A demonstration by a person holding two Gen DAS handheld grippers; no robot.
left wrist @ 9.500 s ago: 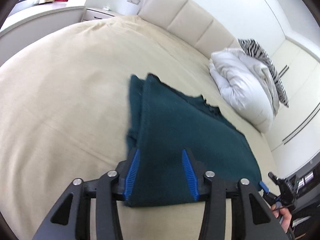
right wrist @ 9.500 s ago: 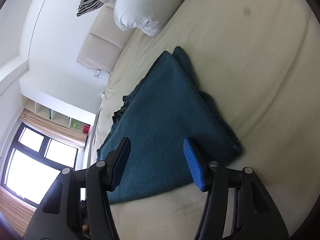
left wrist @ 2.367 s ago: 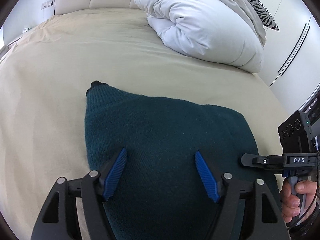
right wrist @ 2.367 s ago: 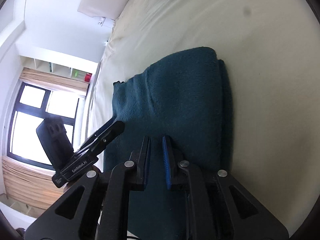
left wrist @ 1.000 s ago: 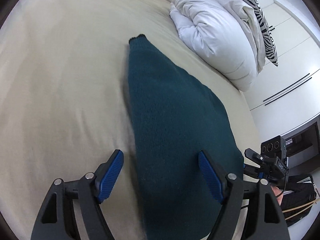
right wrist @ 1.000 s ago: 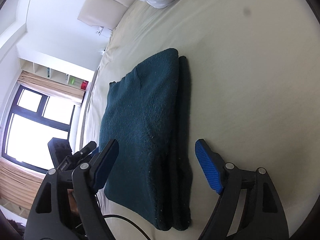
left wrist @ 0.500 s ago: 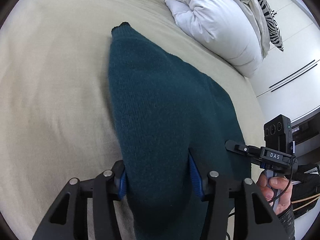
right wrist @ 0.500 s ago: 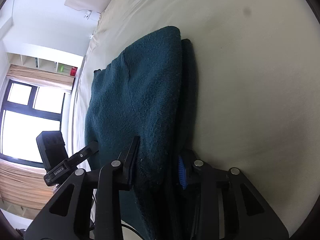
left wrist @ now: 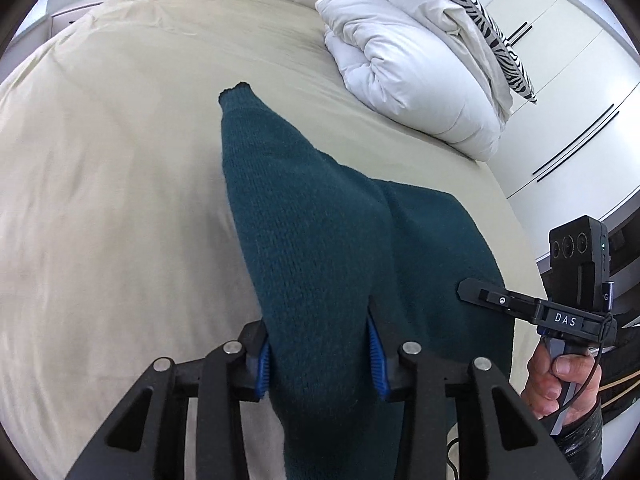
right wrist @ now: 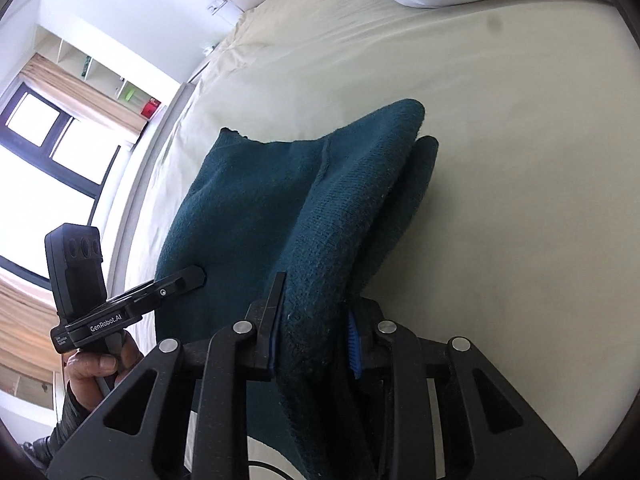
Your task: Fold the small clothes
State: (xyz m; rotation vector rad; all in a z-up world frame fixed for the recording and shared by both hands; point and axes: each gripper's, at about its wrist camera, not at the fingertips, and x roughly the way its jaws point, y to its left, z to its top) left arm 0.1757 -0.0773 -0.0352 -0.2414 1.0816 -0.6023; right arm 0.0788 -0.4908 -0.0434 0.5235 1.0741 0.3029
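1. On the cream bed sheet (left wrist: 100, 184), the dark teal knit sweater (left wrist: 304, 232) lies already folded into a narrow stack, and we now hold its near end with both tools. 1 second ago both sets of fingers stood wide apart above the fabric; they have since closed onto it.
2. We judge this means the next fold is starting: the near edge is gripped and beginning to lift, ready to be carried toward the far end.
3. Our left gripper (left wrist: 320, 356) pinches a thick bunch of knit between its blue pads, pointing along the sweater toward the white duvet (left wrist: 416, 76).
4. Our right gripper (right wrist: 316, 340) clamps the near right corner of the layered edge, angled toward the headboard side.
5. The far end rests on the sheet, while the near part rises off it.
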